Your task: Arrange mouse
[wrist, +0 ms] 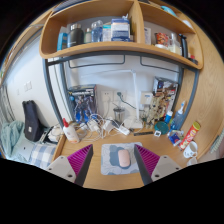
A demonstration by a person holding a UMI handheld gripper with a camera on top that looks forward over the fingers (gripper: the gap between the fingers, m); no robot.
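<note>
Mouse (124,157) sits between released gripper (113,160) fingers on mat (106,165); labels seemingly unreadable.

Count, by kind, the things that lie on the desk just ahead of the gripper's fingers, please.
Mouse: 1, between the open fingers of the gripper, gaps either side
Mouse mat: 1, light blue, under the mouse
Total: 2
</note>
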